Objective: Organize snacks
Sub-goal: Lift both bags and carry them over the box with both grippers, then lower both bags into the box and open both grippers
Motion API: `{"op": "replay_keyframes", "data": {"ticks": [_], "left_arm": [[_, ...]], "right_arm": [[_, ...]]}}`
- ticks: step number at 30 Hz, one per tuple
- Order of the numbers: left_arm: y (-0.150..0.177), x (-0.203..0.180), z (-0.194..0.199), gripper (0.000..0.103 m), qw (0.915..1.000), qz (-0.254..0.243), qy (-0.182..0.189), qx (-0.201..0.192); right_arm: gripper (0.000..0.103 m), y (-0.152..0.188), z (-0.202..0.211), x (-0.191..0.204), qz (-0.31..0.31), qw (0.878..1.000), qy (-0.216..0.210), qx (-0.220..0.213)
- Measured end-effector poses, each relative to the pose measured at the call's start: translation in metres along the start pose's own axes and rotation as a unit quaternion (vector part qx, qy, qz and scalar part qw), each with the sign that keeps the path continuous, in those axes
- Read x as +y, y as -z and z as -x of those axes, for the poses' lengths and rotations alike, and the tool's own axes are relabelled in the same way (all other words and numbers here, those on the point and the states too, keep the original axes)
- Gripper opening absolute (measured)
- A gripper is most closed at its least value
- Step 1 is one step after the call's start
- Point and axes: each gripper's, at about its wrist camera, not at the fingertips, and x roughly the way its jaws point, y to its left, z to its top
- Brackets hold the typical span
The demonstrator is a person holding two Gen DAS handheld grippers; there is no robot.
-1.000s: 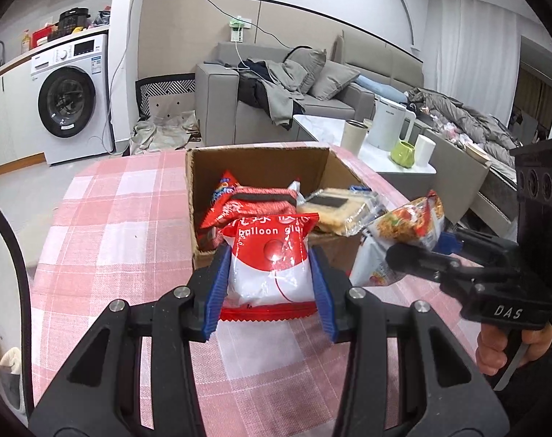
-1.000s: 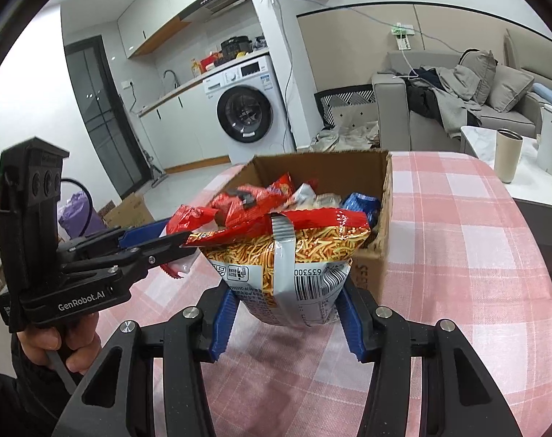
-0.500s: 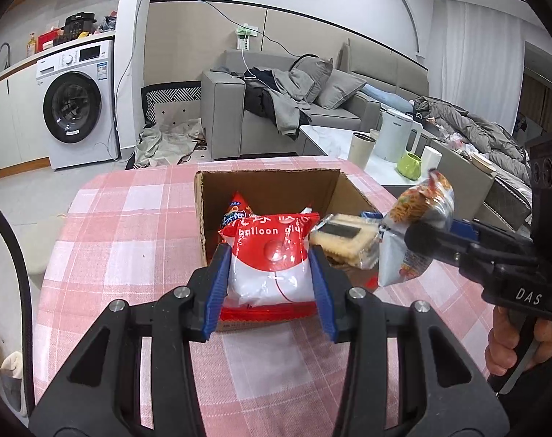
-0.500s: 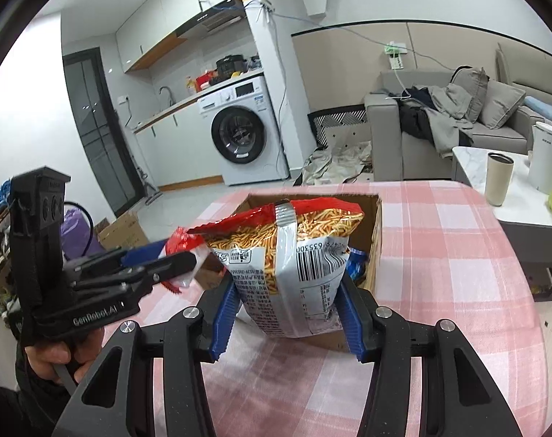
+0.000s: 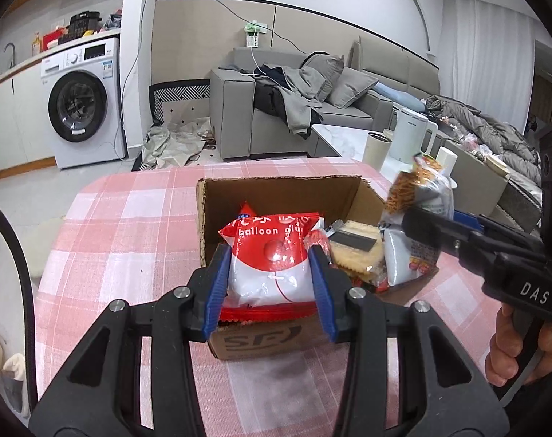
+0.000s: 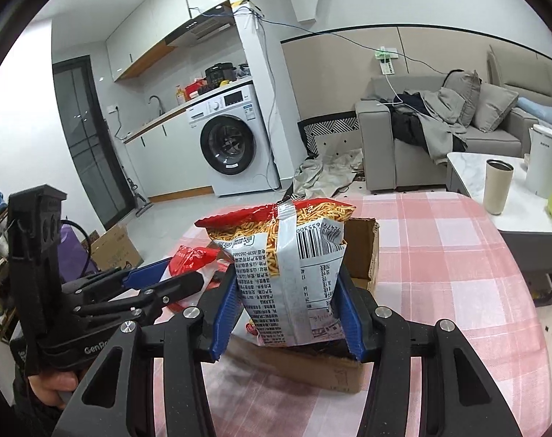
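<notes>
Got my left claw (image 5: pixel 268 287) clamped on the red balloon gum bag (image 5: pixel 270 255), right claw (image 6: pixel 287 313) squeezing the noodle snack bag (image 6: pixel 290 273). Both hang over the open cardboard box (image 5: pixel 276 191) on the checked tabletop (image 5: pixel 130 225).

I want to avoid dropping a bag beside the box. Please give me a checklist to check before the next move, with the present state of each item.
1. Left gripper shut on the red bag: ok, both blue pads press its sides.
2. Right gripper shut on the noodle bag: ok, gripped at its lower part.
3. Red bag over the box: ok, it hangs above the near edge.
4. Noodle bag over the box: ok, it hangs above the opening.
5. Free room in the box: cannot tell; a cracker pack lies inside and the bags hide the rest.
6. The grippers are apart: ok, side by side, not touching.
</notes>
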Motion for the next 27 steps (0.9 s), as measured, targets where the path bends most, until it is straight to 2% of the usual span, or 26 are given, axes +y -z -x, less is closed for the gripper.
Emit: {"op": "replay_keyframes", "data": {"ticks": [9,19,23,27], "left_arm": [[-0.005,-0.003,-0.024,0.04,0.9998,-0.014,-0.009,-0.008],[-0.005,-0.002,-0.05,0.04,0.9996,-0.024,-0.016,-0.002],[-0.006,0.001,-0.057,0.041,0.9995,-0.025,-0.02,0.001],[-0.01,0.004,-0.062,0.041,0.9995,-0.018,-0.024,-0.001]], "right_arm": [[0.05,-0.013,-0.021,-0.007,0.0,1.0,0.005,-0.004],[0.051,-0.025,-0.051,-0.028,-0.028,0.999,0.009,0.016],[0.057,-0.025,-0.055,-0.034,-0.038,0.999,0.009,0.017],[0.082,-0.025,-0.051,-0.042,-0.045,0.999,-0.007,0.012]]}}
